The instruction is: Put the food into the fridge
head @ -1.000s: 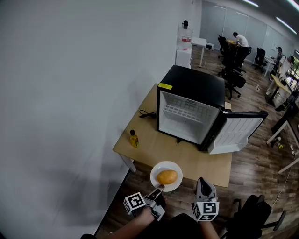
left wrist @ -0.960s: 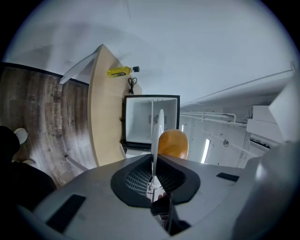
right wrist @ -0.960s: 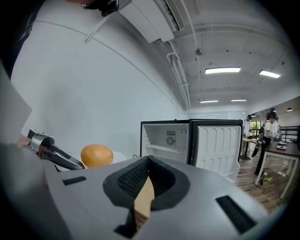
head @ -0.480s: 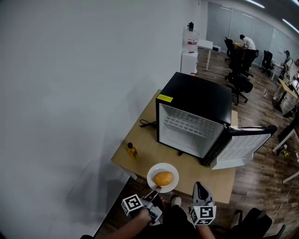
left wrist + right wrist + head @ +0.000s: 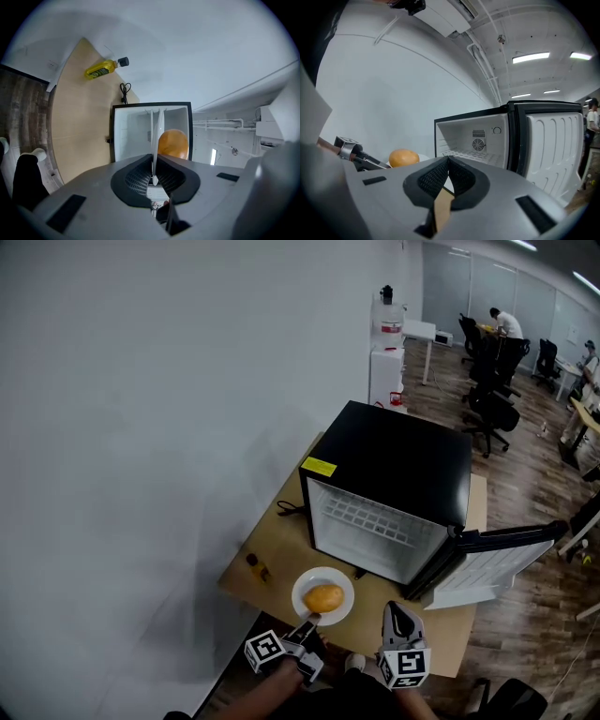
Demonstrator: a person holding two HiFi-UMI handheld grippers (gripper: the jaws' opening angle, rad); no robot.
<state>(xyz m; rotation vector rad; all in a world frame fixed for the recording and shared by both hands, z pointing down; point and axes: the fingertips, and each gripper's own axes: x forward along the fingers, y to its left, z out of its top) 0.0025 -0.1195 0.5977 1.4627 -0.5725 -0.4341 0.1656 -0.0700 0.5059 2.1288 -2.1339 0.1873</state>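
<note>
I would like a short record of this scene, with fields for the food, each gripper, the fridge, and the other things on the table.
food: one round orange piece, lying on a white plate
left gripper: shut on the plate's rim, carrying it
right gripper: shut, nothing between its jaws
fridge: stands on the table, door wide open
wire shelf: nothing seen on it
bottle: yellow, on the table beside the fridge
task state: food not yet in the fridge
</note>
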